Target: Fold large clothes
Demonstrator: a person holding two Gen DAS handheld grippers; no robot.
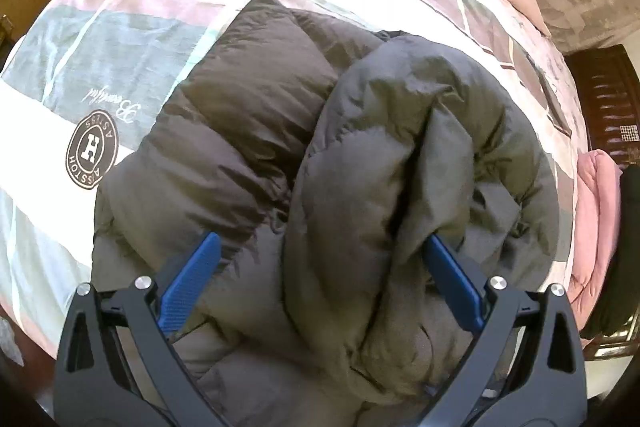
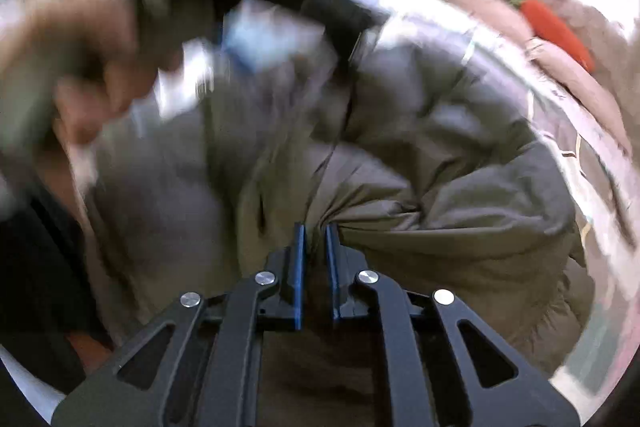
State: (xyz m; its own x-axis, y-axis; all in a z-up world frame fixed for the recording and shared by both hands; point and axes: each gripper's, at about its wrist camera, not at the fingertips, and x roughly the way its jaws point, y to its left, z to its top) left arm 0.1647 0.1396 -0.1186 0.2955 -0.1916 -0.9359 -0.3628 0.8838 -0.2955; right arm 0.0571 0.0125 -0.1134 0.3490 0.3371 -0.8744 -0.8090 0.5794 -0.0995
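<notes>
Pinching a bunched fold of the olive puffer jacket (image 2: pixel 440 155), our right gripper (image 2: pixel 316 231) is nearly closed; our left gripper (image 1: pixel 320 247) stands spread around a thick fold on the bed (image 1: pixel 120 27).

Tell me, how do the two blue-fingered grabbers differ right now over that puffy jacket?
The left gripper stands wide open, a bulky roll of the dark puffer jacket between its blue fingers. The right gripper is nearly shut, pinching a bunched fold of jacket. The left view is sharp; the right is blurred. Both point down at the same jacket on the bed cover.
</notes>
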